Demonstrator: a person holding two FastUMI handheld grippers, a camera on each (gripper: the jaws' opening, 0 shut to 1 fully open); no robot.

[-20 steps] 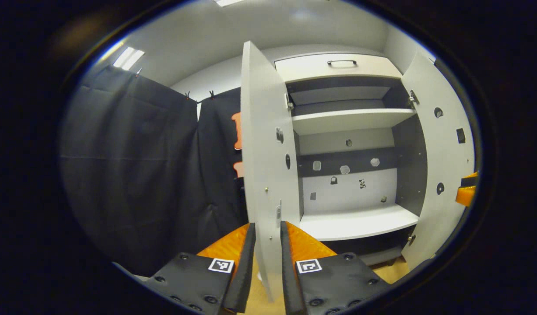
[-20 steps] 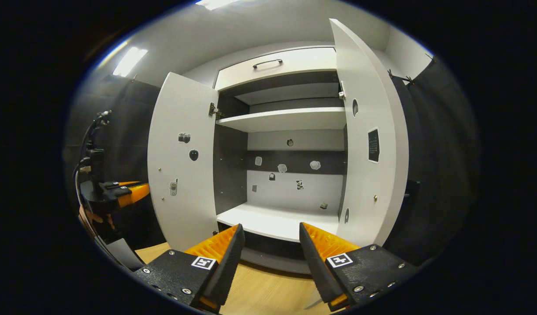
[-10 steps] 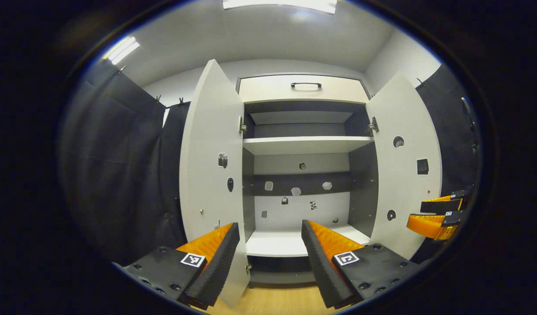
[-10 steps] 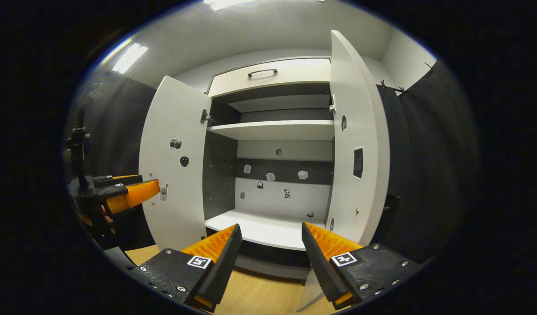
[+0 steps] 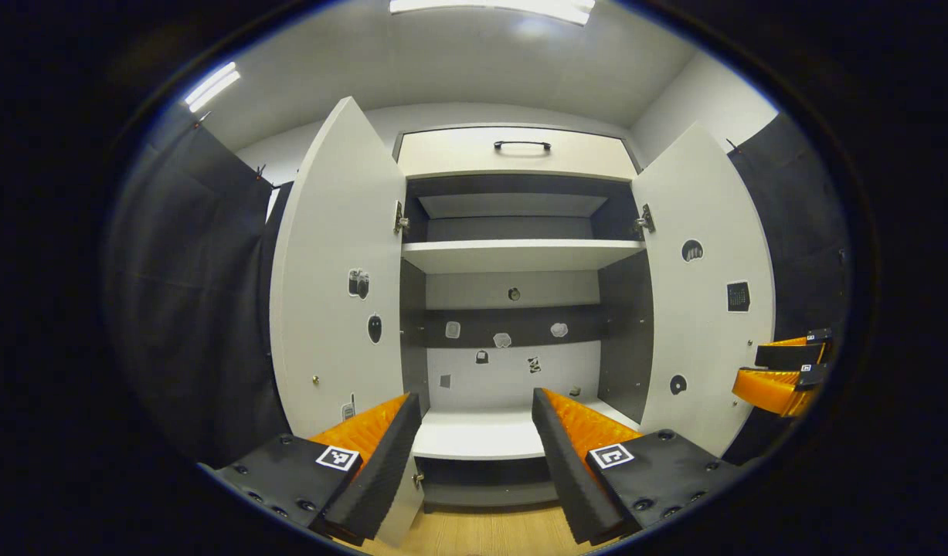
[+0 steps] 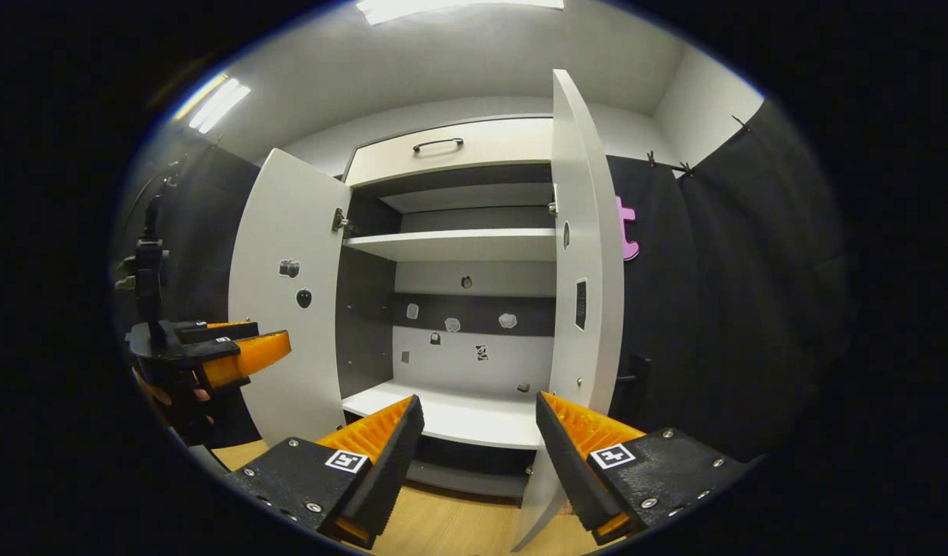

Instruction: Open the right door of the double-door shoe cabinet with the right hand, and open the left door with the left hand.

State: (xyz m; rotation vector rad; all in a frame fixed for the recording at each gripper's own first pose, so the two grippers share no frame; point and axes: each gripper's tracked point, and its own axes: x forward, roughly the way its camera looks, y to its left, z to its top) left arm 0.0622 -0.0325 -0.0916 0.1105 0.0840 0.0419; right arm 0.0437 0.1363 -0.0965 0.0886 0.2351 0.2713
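My left gripper view looks straight into the open shoe cabinet (image 5: 512,255) from low and near, facing its shelves squarely between both doors. My right gripper view looks in from low on the right, angled leftward past the right door (image 6: 589,255). Both share the shelves and the drawer (image 5: 516,153).

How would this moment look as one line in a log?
left door: open | right door: open | left gripper: open, empty | right gripper: open, empty
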